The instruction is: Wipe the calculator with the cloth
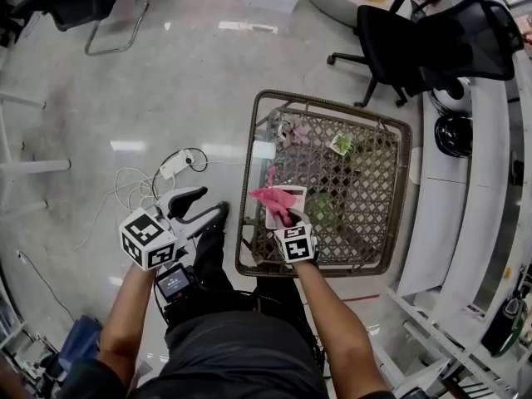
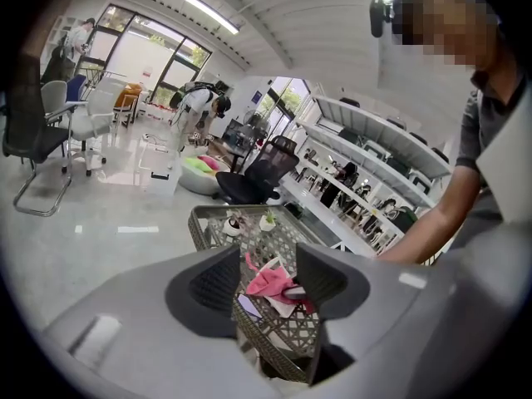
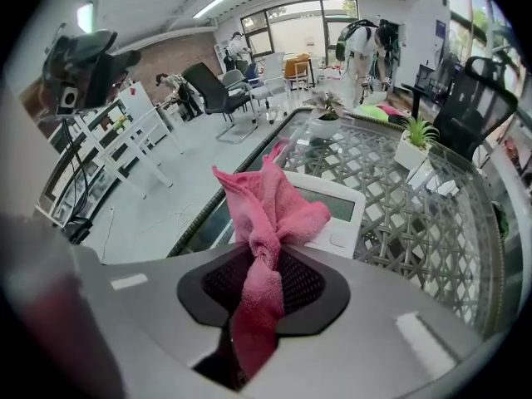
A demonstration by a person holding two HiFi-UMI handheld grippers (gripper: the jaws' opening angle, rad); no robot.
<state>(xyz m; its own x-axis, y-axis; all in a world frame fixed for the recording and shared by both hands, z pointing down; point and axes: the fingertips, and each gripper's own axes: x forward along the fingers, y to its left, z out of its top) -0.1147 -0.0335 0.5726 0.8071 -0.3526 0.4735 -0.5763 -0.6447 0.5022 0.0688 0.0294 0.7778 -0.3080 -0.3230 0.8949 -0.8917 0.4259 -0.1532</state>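
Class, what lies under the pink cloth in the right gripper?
A white calculator on the wicker table. Its display and one corner show. The cloth covers the rest, so most of the keys cannot be seen.

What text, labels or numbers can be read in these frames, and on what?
None is legible.
Calculator: no digits can be made out on the display; the key labels are too small, and most are hidden by the pink cloth.
Marker cubes: black-and-white square patterns only, no letters.
Small screen below the left-hand cube: too blurred to read.
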